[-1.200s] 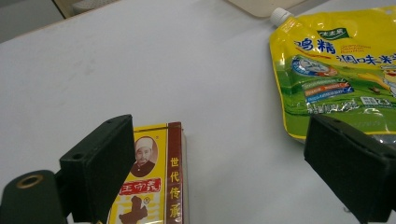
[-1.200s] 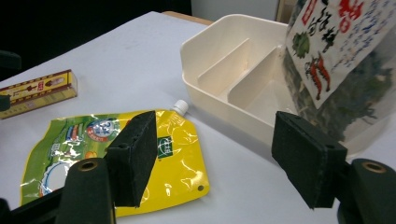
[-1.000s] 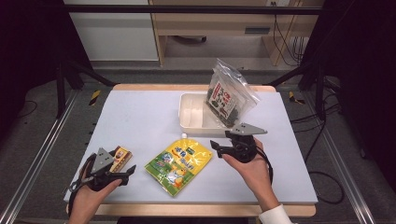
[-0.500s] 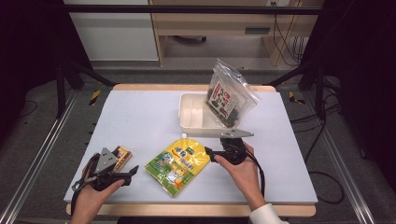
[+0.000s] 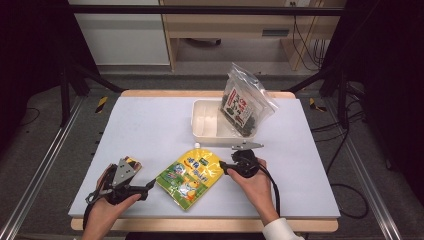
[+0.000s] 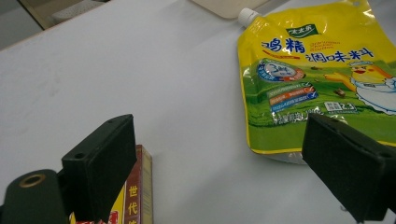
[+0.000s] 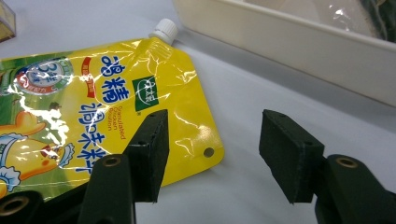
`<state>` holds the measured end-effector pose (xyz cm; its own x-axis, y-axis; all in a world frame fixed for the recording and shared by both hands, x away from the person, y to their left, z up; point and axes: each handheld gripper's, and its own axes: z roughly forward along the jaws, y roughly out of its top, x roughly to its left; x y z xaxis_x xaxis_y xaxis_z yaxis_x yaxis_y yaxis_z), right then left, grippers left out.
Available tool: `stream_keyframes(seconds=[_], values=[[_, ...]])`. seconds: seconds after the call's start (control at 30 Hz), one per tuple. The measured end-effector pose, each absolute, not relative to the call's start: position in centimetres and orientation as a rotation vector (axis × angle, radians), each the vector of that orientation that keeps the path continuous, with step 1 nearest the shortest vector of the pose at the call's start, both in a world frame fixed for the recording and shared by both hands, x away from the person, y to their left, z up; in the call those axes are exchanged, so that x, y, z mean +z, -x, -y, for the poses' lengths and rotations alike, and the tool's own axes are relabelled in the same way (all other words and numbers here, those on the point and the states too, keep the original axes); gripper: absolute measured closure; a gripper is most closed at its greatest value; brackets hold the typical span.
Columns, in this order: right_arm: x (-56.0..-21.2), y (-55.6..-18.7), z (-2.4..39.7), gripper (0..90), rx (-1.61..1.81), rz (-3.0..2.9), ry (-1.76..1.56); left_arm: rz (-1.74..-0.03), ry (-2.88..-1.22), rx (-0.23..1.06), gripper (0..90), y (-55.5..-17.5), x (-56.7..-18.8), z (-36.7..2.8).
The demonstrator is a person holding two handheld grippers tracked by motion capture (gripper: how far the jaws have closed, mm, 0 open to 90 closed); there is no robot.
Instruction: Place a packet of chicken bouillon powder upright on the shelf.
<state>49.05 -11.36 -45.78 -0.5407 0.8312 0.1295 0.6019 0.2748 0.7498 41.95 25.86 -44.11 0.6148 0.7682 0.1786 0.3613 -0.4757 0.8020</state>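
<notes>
Now, near to far.
Left tool point(image 5: 142, 189): low at the bench's near left, jaws wide and empty, a small red and yellow box point(image 5: 131, 164) just beside it.
Right tool point(image 7: 210, 154): lower than a second ago, jaws just narrowed, half apart, straddling the pouch's corner without pinching it.
Yellow spouted pouch point(image 5: 192, 176): flat mid-bench; a grip looks close.
Cream tray point(image 5: 202, 125): beyond, holding an upright clear bag point(image 5: 245, 106).
</notes>
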Motion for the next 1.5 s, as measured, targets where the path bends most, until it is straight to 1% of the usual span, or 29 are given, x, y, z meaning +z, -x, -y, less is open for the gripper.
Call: stream_keyframes(seconds=[0.1, 0.4, 0.67, 0.77, 1.27, 1.5], values=[[-46.1, -49.3, 11.2, 45.0, 1.12, -2.282, -1.321, -0.887, -2.084, 0.691, 9.5, -42.0, -44.1, -25.9], [-47.1, -50.1, 10.7, 46.3, 1.101, -2.355, -1.319, -0.887, -2.081, 0.68, 9.6, -42.0, -44.1, -25.8], [-47.6, -50.2, 10.0, 46.3, 1.078, -2.392, -1.317, -0.878, -2.088, 0.684, 9.6, -41.9, -44.0, -25.6], [-47.6, -50.2, 9.9, 47.7, 1.09, -2.392, -1.321, -0.877, -2.087, 0.676, 9.6, -42.0, -44.1, -25.4], [-45.5, -49.0, 9.0, 50.6, 1.211, -2.322, -1.286, -0.874, -2.1, 0.682, 9.6, -42.0, -44.1, -25.3], [-45.2, -48.5, 8.3, 56.5, 1.215, -2.334, -1.263, -0.874, -2.102, 0.682, 9.7, -42.0, -44.1, -25.4]])
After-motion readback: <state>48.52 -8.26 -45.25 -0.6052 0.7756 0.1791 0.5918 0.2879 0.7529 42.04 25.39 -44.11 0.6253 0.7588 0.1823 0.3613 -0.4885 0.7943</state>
